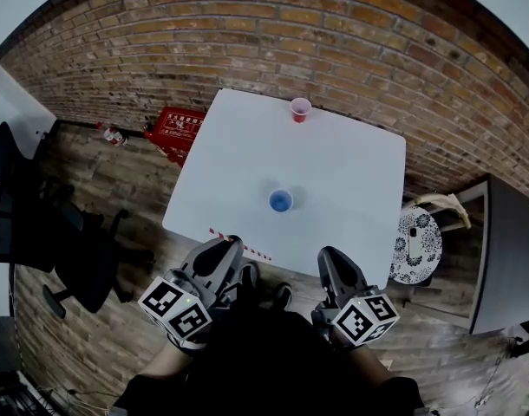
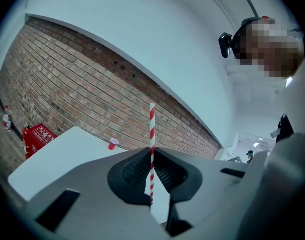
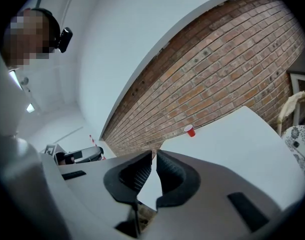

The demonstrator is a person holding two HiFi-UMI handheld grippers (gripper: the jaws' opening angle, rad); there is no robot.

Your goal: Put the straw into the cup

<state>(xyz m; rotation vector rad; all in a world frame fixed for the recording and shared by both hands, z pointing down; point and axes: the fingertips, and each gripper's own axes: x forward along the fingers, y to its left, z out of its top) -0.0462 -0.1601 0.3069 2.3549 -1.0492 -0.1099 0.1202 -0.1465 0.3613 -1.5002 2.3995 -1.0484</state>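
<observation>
Left gripper (image 1: pixel 232 246) is clamped on the striped straw (image 2: pixel 152 129), crosswise, leaving a long end free to aim. I hold it at the table's (image 1: pixel 351 172) near edge, short of the blue cup (image 1: pixel 281 200). Right gripper (image 1: pixel 329 258) is closed, empty.

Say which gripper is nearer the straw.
Left. The left gripper is shut on the straw; the right gripper hangs apart to its right, empty.

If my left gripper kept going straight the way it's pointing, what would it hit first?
Likely the brick wall. The left gripper, shut on the straw, tilts upward, so its line seems to clear the table; the red cup sits left of it.
</observation>
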